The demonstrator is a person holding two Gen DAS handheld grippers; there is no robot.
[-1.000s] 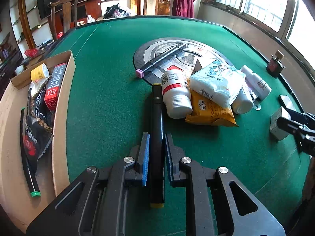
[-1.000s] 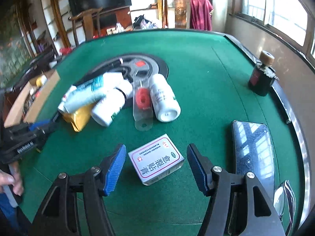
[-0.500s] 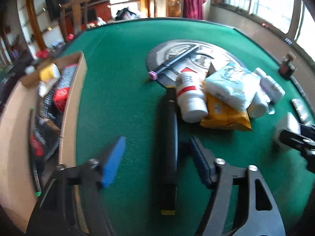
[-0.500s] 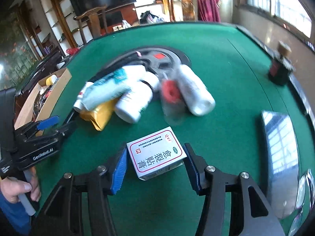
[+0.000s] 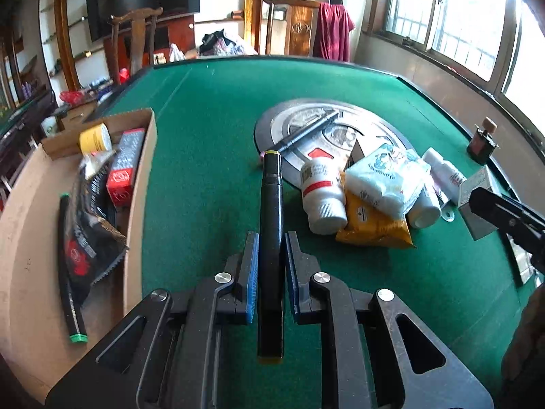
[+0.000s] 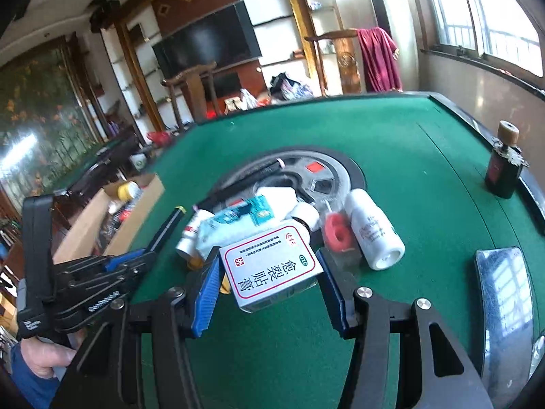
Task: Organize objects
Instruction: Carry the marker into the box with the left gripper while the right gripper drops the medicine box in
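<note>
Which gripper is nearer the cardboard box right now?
Left. The left gripper, shut on a black marker, is beside the cardboard box; the right gripper holds a carton across the pile.

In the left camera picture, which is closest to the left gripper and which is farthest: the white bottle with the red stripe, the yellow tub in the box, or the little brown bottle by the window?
1. White bottle: just right of the left gripper, lying on the felt.
2. Yellow tub: farther, up left, in the cardboard box.
3. Brown bottle: farthest, far right at the table's edge.
</note>
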